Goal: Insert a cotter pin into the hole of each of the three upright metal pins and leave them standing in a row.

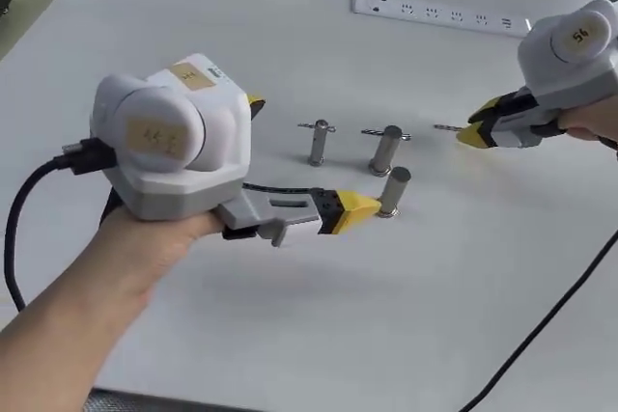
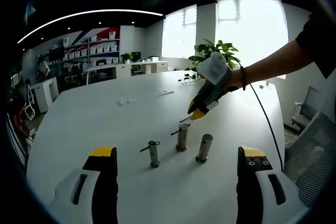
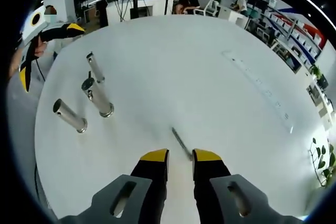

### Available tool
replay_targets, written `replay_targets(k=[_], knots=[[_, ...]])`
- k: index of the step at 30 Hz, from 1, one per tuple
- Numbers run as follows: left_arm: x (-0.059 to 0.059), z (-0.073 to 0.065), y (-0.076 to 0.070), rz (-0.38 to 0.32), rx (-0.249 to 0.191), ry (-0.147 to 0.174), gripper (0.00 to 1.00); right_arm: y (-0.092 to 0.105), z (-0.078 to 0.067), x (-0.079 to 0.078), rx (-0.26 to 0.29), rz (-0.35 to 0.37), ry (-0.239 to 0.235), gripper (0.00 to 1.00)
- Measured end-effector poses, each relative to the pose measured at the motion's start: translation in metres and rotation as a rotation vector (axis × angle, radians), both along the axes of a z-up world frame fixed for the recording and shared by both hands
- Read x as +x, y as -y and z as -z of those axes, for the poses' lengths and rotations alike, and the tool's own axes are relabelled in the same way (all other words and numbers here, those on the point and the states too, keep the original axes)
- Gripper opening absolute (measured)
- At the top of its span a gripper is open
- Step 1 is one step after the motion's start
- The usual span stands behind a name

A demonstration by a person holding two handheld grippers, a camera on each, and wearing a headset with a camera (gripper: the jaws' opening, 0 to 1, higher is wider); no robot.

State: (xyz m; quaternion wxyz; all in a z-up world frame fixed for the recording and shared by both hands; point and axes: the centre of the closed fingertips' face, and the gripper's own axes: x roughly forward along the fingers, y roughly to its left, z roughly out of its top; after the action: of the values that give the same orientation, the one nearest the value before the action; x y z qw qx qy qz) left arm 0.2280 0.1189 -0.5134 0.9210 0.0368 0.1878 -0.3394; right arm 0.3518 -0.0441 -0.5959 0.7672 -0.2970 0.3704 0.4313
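Three upright metal pins stand on the white table (image 1: 290,315). The left pin (image 1: 318,142) and the middle pin (image 1: 386,149) each carry a cotter pin through the top. The front pin (image 1: 394,190) has none. My left gripper (image 2: 177,153) is open wide, with the pins (image 2: 182,136) ahead between its jaws; its lower finger (image 1: 350,207) lies close beside the front pin's base. My right gripper (image 1: 473,134) hovers right of the middle pin, shut on a cotter pin (image 1: 446,127) that points at the pins. That cotter pin (image 3: 181,142) sticks out past the right gripper (image 3: 180,155).
A white power strip (image 1: 439,14) lies at the far side of the table. A black cable (image 1: 550,315) crosses the near right corner. Another cable (image 1: 19,229) hangs from the left gripper. Office desks and shelves stand beyond the table.
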Motion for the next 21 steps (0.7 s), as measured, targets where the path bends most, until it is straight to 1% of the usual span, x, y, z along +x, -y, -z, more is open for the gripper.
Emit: replay_targets(k=[5, 7, 9, 10, 11, 13, 14, 17, 21], knots=[[0.0002, 0.0005, 0.0007, 0.0, -0.003, -0.002, 0.94, 0.0034, 0.0024, 0.0043, 0.002, 0.01, -0.019, 0.13], [0.0002, 0.0009, 0.0006, 0.0, -0.002, -0.003, 0.94, 0.0037, 0.0036, 0.004, 0.012, 0.015, -0.037, 0.12], [0.0004, 0.0016, -0.0001, -0.002, 0.0, -0.006, 0.94, 0.0056, 0.0057, 0.0035, -0.003, 0.008, -0.046, 0.11], [0.0003, 0.002, -0.0004, -0.002, 0.0, -0.007, 0.94, 0.005, 0.0051, 0.0034, 0.01, 0.005, -0.054, 0.11], [0.0004, 0.0021, -0.0006, -0.003, 0.001, -0.007, 0.94, 0.0061, 0.0058, 0.0033, 0.005, 0.005, -0.065, 0.09], [0.0003, 0.002, -0.0003, -0.002, 0.0, -0.007, 0.94, 0.0056, 0.0069, -0.0011, 0.011, 0.001, -0.106, 0.05], [0.0001, 0.0018, -0.0001, -0.001, -0.001, -0.007, 0.94, 0.0052, 0.0061, 0.0001, 0.013, 0.007, -0.104, 0.04], [-0.0004, 0.0019, 0.0006, 0.003, -0.001, -0.008, 0.94, 0.0053, 0.0065, -0.0008, -0.016, -0.008, -0.114, 0.03], [-0.0003, 0.0004, 0.0009, 0.003, -0.014, -0.008, 0.94, 0.0028, 0.0071, -0.0034, -0.065, -0.053, -0.103, 0.0]])
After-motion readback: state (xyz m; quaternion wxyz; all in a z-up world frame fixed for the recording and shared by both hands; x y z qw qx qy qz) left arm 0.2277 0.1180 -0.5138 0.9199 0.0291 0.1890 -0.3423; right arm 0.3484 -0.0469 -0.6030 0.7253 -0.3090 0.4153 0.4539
